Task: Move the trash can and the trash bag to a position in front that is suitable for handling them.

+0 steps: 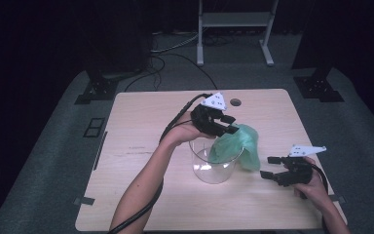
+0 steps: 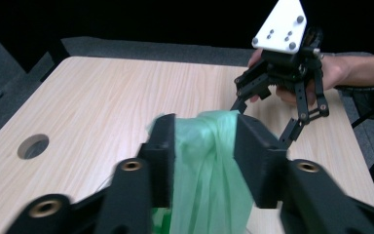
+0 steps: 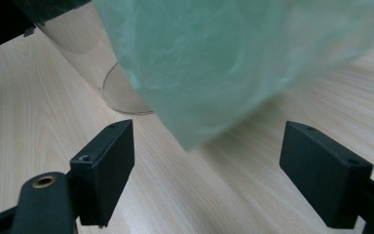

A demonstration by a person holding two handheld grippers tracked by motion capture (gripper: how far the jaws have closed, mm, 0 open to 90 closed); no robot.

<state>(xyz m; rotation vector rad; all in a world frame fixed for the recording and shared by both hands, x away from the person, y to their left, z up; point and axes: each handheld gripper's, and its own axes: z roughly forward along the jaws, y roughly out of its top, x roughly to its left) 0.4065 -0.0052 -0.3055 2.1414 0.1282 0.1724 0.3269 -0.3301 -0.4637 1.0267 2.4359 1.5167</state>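
Observation:
A clear glass beaker [image 1: 213,168] stands upright mid-table. A thin green plastic bag [image 1: 242,145] hangs over its right rim, partly inside and partly draped down outside. My left gripper [image 1: 231,125] hovers above that rim. In the left gripper view its jaws [image 2: 205,146] stand apart with the loose bag [image 2: 209,170] bunched between the pads. My right gripper [image 1: 271,167] sits low to the bag's right, open and holding nothing. In the right gripper view its pads [image 3: 207,165] frame bare table, with the bag [image 3: 224,58] and the beaker [image 3: 78,48] just beyond. The right gripper [image 2: 262,124] also faces the left gripper's camera.
The light wooden table [image 1: 126,146] has a round hole [image 1: 235,102] near its far edge, beyond the left gripper. A cable trails from each gripper toward the near edge. Dark floor and a white frame's legs [image 1: 233,29] lie past the table.

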